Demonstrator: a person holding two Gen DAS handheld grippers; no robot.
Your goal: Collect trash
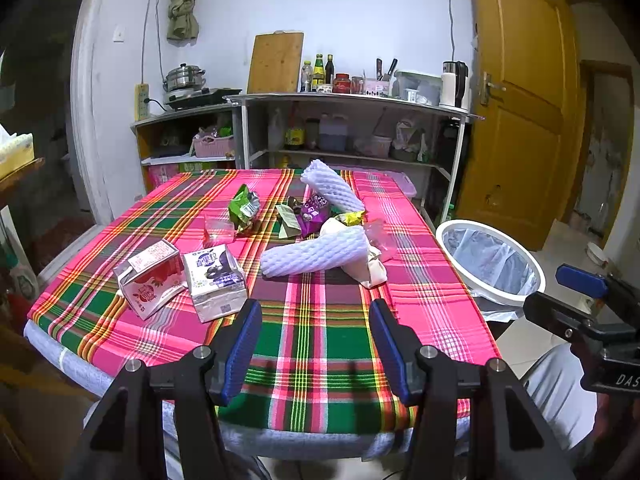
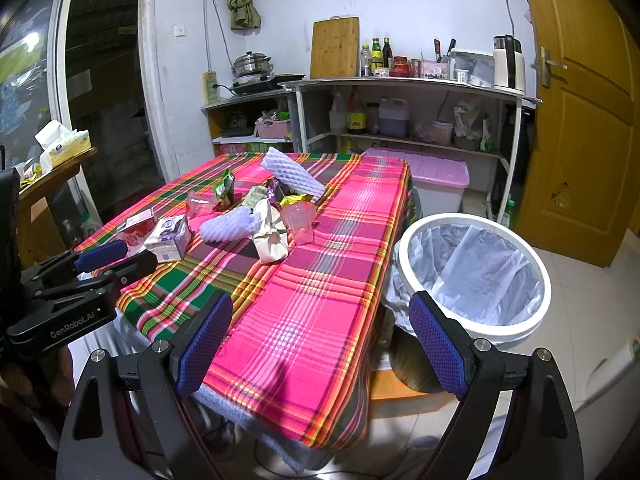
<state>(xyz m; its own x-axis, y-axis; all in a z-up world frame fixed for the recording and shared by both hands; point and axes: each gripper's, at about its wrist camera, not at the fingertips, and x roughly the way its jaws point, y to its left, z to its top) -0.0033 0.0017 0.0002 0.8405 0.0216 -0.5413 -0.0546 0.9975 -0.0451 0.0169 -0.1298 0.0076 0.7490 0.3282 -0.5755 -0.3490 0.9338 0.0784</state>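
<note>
Both grippers are being held above the near edge of a plaid-covered table [image 1: 320,352], jaws parted and nothing between the blue pads. At bottom centre of the left wrist view, the left gripper [image 1: 316,344] is being pointed down at bare cloth. At bottom centre of the right wrist view, the right gripper [image 2: 320,340] is being aimed across the table's corner, its right-hand pad showing in front of a white trash bin [image 2: 472,324] lined with a pale bag.

Trash is being left scattered across the middle of the cloth: a red-and-white drink carton [image 1: 150,276] and a purple-printed drink carton [image 1: 216,280] lying side by side at centre left of the left view, two white foam fruit nets [image 1: 316,254], a green snack wrapper [image 1: 244,208], a purple snack packet [image 1: 314,212], a crumpled paper bag [image 1: 370,268] and a clear plastic cup [image 2: 302,222]. The bin is being kept on the floor just beside the table's right edge.
</note>
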